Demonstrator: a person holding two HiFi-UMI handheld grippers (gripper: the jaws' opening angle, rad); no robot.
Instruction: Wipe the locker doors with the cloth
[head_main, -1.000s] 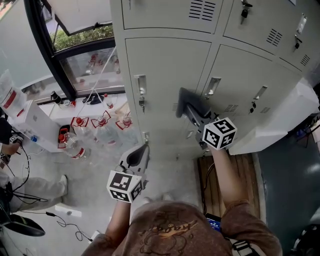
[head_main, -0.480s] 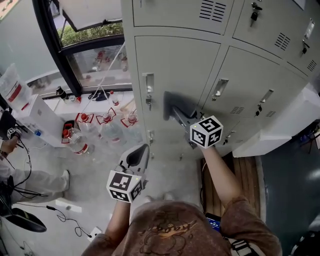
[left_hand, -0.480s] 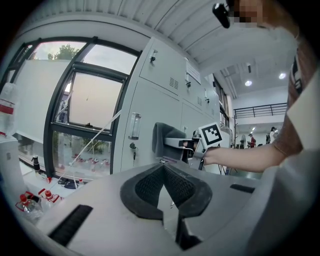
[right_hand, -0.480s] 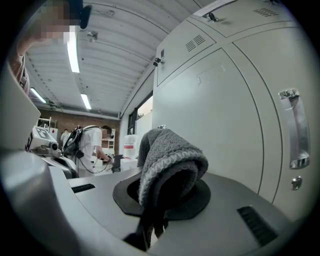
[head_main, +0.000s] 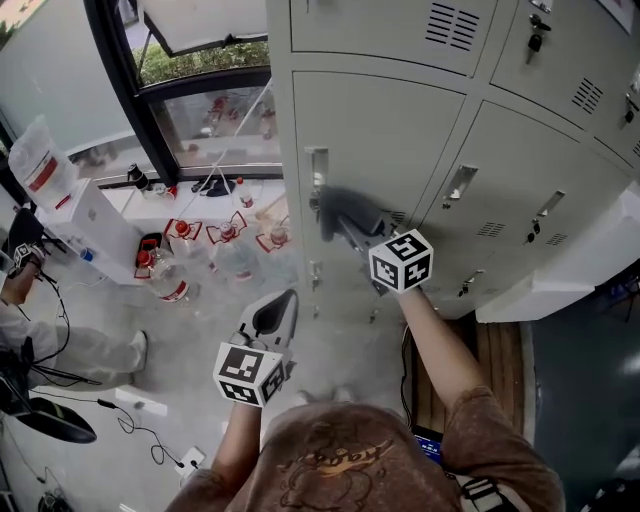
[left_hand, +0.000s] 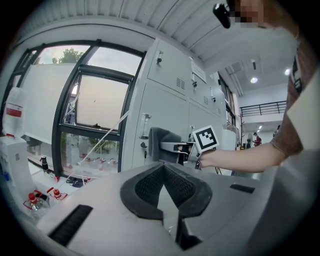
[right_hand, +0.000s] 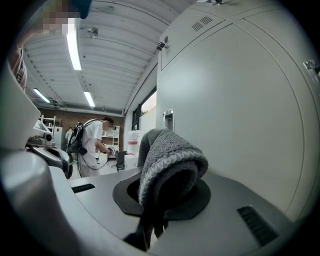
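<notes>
A dark grey cloth (head_main: 343, 211) is pressed against the grey locker door (head_main: 390, 130), just right of its metal handle (head_main: 317, 187). My right gripper (head_main: 352, 224) is shut on the cloth, with its marker cube (head_main: 400, 260) behind it. In the right gripper view the folded cloth (right_hand: 169, 162) bulges out of the jaws, and the door (right_hand: 240, 110) fills the right side. My left gripper (head_main: 282, 304) hangs lower, off the lockers, shut on nothing. In the left gripper view its pads (left_hand: 150, 187) meet, with the cloth (left_hand: 159, 145) ahead.
Several red-capped bottles (head_main: 175, 290) and a white cabinet (head_main: 85, 225) stand on the floor by the window (head_main: 200, 100) to the left. A person (head_main: 40, 340) crouches at far left with cables. A wooden pallet (head_main: 500, 360) lies at the lockers' foot.
My right gripper has slid the cloth leftward across the locker door, up to the handle. The left gripper has stayed where it was.
</notes>
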